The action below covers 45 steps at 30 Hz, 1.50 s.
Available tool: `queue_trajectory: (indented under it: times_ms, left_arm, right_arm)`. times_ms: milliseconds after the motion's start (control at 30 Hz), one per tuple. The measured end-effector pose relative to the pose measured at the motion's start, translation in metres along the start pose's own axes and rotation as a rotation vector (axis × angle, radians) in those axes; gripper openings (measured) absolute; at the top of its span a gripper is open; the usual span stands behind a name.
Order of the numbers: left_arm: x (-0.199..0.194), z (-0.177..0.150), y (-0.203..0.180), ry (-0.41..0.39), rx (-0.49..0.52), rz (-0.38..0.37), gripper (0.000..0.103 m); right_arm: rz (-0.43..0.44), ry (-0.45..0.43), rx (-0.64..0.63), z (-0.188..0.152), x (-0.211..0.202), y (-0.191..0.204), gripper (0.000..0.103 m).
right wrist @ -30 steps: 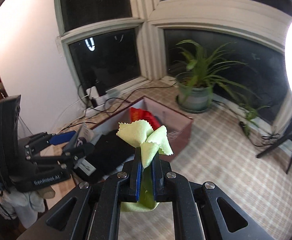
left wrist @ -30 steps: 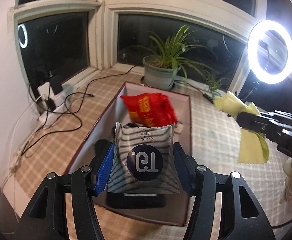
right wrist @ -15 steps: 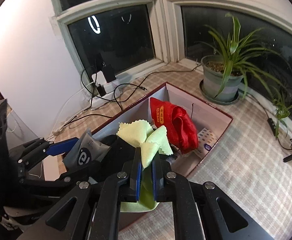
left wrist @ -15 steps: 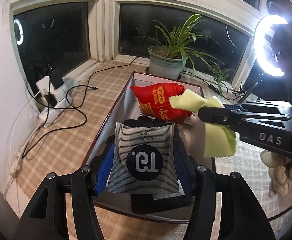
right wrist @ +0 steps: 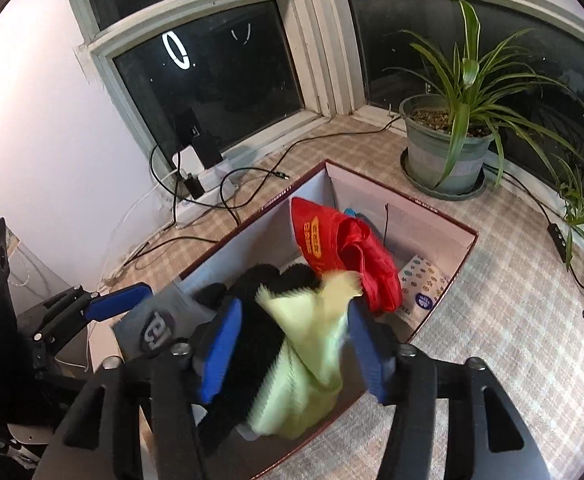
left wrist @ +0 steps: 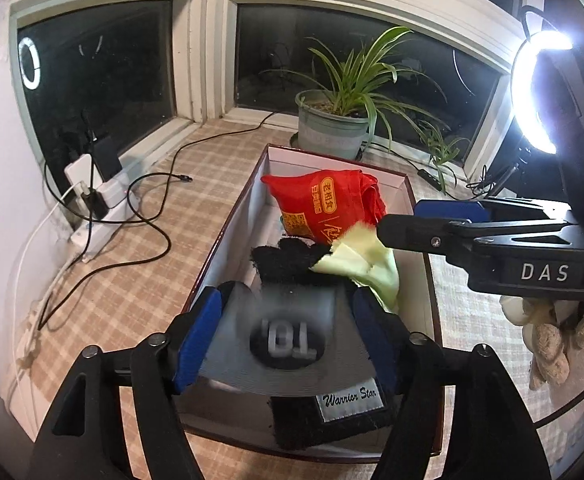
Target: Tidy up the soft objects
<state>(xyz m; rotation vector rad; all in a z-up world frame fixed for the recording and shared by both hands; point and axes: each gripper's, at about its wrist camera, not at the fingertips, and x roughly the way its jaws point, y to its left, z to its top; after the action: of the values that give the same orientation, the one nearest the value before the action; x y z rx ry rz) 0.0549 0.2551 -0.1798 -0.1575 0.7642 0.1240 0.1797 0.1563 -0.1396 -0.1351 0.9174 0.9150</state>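
Both tongs have just been opening over the box (left wrist: 228,236). Our left tongs (left wrist: 288,336) stand released, the grey pouch (left wrist: 284,340) blurred between the pads and slipping free; its dark disc reads roughly "T9". Our right tongs (right wrist: 292,344) are released too, the yellow cloth (right wrist: 308,344) loose between them, clear of the pads, above a black fleece (left wrist: 288,258). We read "DAS" on the right tongs, "Warrior Star" on a black item's tag (left wrist: 350,400). A red bag (left wrist: 324,208) with Chinese lettering lies further in.

Black tool (left wrist: 286,332), blue pads (left wrist: 198,340)
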Motion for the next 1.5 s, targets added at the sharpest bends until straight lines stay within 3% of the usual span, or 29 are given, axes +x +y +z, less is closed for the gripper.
queue_trajectory:
  times_ms: [433,633,733,1500]
  left_arm:
    - [-0.009,0.002,0.004,-0.016,-0.033,0.013,0.070]
    - [-0.020,0.002,0.003,-0.030,-0.042,0.027,0.071]
    - [-0.027,0.002,0.003,-0.040,-0.053,0.028,0.071]
    - [-0.091,-0.013,-0.040,-0.119,-0.059,0.054,0.071]
  right_arm:
    - [-0.008,-0.021,0.018,0.003,-0.010,-0.005,0.058]
    - [-0.015,-0.037,0.020,0.000,-0.019,-0.007,0.066]
    - [-0.020,-0.046,0.017,-0.004,-0.025,-0.006,0.075]
    - [-0.017,-0.151,0.051,-0.055,-0.109,-0.013,0.085]
